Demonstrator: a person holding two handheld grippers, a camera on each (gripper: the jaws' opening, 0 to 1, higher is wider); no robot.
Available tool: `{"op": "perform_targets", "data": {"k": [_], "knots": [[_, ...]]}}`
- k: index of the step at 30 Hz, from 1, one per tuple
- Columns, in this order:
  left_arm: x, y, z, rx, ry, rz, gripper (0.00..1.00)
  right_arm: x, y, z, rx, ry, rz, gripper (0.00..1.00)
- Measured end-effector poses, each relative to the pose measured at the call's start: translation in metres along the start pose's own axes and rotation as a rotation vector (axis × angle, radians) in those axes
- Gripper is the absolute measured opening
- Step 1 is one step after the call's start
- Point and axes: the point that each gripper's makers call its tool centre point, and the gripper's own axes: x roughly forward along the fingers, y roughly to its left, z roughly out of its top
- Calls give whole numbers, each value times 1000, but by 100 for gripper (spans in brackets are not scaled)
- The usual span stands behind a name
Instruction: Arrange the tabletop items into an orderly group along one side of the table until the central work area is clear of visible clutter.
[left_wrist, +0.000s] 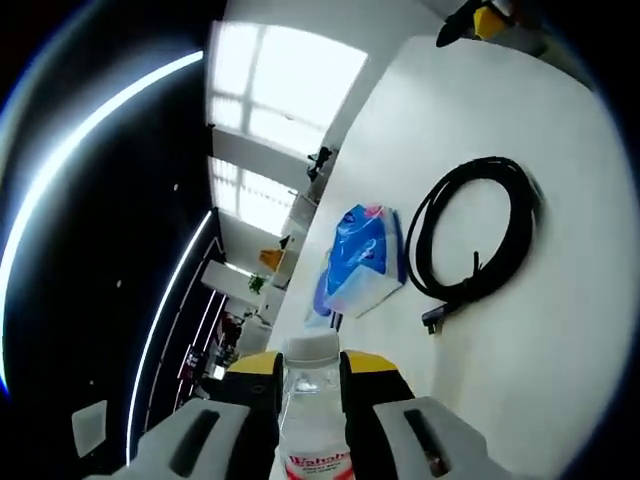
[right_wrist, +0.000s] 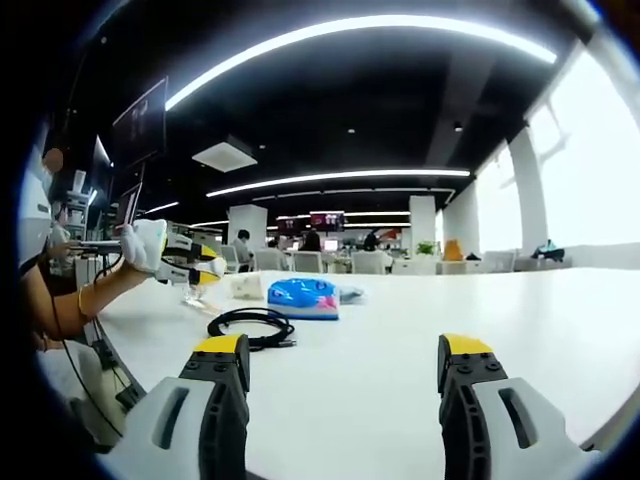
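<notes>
My left gripper (left_wrist: 310, 378) is shut on a clear water bottle (left_wrist: 312, 420) with a white cap and a red label, held above the white table (left_wrist: 560, 330). Beyond it a blue tissue pack (left_wrist: 362, 258) lies next to a coiled black cable (left_wrist: 475, 235). In the right gripper view my right gripper (right_wrist: 343, 372) stands open over the table (right_wrist: 480, 300) with nothing between its yellow-tipped fingers. Ahead of it lie the cable (right_wrist: 250, 325) and the tissue pack (right_wrist: 303, 295). At the left a gloved hand holds the left gripper (right_wrist: 200, 268) with the bottle (right_wrist: 193, 293).
A small white object (right_wrist: 247, 287) sits on the table behind the cable, close to the tissue pack. A person's arm (right_wrist: 60, 305) reaches in at the table's left edge. Office desks, chairs and people stand far behind. Bare tabletop stretches to the right.
</notes>
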Motion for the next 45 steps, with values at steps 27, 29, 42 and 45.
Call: {"op": "perform_targets", "data": {"k": [27,29,42,45], "knots": [[-18,61,-29,-321,-58,108,21,11,11,1,-26,15,20,74],[-19,66,-33,-347,-61,115,21,12,11,1,-26,15,20,74],[-25,85,-55,-474,-46,175,21,19,20,-2,-26,22,45,74],[-27,89,-59,-504,-49,185,21,18,18,-1,-25,18,39,74]]}}
